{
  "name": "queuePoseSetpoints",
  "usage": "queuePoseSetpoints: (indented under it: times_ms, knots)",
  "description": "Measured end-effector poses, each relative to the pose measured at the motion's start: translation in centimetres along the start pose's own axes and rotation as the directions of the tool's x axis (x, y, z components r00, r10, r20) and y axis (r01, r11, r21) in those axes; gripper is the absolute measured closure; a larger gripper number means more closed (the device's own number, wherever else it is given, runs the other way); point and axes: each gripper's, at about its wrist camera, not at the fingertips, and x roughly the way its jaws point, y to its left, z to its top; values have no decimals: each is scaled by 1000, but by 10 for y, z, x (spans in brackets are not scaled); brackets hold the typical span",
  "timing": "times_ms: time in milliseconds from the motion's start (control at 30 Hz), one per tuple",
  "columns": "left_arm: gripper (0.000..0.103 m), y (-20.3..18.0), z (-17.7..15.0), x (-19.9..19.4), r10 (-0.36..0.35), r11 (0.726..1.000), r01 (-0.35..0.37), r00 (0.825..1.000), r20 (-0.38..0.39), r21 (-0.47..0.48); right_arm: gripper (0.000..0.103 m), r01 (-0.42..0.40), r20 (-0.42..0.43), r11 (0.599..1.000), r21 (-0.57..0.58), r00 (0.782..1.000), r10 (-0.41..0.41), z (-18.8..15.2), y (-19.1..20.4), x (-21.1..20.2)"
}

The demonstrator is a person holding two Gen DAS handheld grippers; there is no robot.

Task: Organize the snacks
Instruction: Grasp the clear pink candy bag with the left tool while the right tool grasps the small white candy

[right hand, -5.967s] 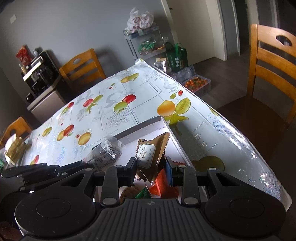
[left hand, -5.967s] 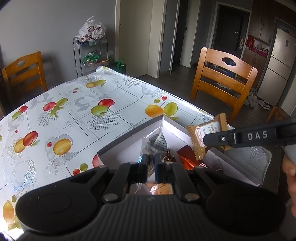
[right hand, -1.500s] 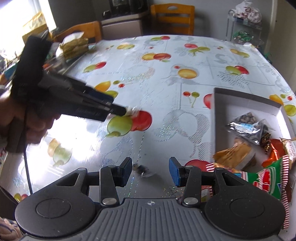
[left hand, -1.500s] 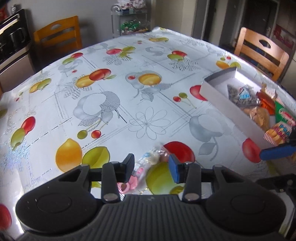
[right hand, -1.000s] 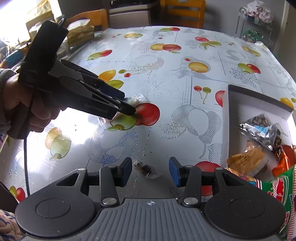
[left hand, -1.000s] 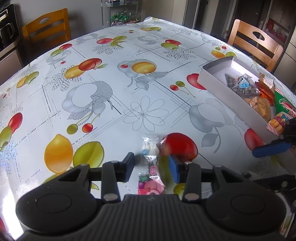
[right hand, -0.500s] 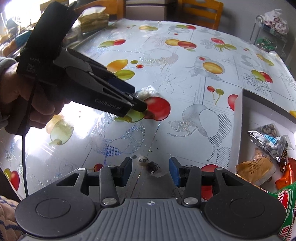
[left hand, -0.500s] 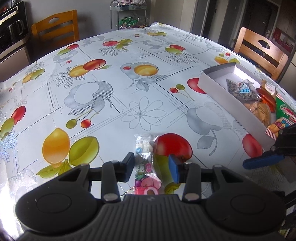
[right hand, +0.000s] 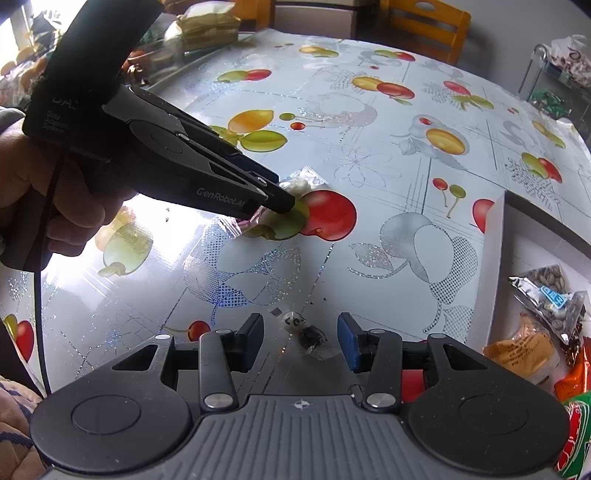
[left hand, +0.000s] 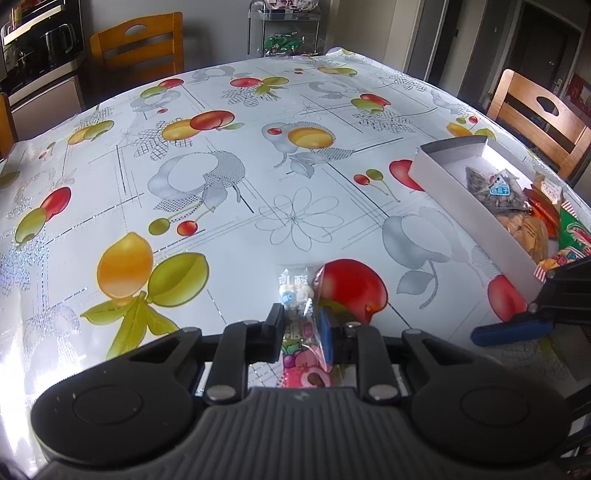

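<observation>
A clear candy packet (left hand: 297, 291) with pink fruit print lies on the fruit-patterned tablecloth. My left gripper (left hand: 301, 325) straddles it; its jaws are closing and the pads touch the packet's sides. The right wrist view shows that gripper (right hand: 280, 201), held by a hand, with its tip on the packet (right hand: 303, 181). My right gripper (right hand: 300, 325) stands open just above a small dark wrapped candy (right hand: 310, 336) lying on the table between its fingers. The white box (left hand: 461, 188) to the right holds several snack packets, among them a seed packet (left hand: 495, 188).
Wooden chairs (left hand: 136, 48) stand at the far side and at the right (left hand: 535, 114). A wire cart (left hand: 284, 22) with bags is behind the table. The box's wall (right hand: 491, 266) is close to my right gripper. Stacked bags (right hand: 207, 22) lie at the table's far end.
My left gripper's jaws have narrowed from well apart to touching the candy packet's sides. The right gripper stays open over the small dark candy, with its view rolled slightly.
</observation>
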Motion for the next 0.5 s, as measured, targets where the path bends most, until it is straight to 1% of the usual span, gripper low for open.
queuePoseSetpoints:
  times_ms: [133, 200, 267, 500]
  knots:
    - [88, -1, -2, -2, 5, 1000, -5, 1000, 0, -11, 59, 5, -2, 1000, -25, 1000, -5, -1, 3, 2]
    - [89, -2, -3, -3, 4, 1000, -4, 1000, -1, -12, 63, 14, -3, 999, -36, 1000, -14, -1, 4, 3]
    - [89, -3, -4, -4, 1, 1000, -1, 1000, -1, -13, 69, 19, -6, 999, -37, 1000, -20, -2, 4, 4]
    - [89, -4, -5, -5, -1, 1000, 1, 1000, -1, -13, 75, 39, -1, 998, -38, 999, -39, -5, 3, 4]
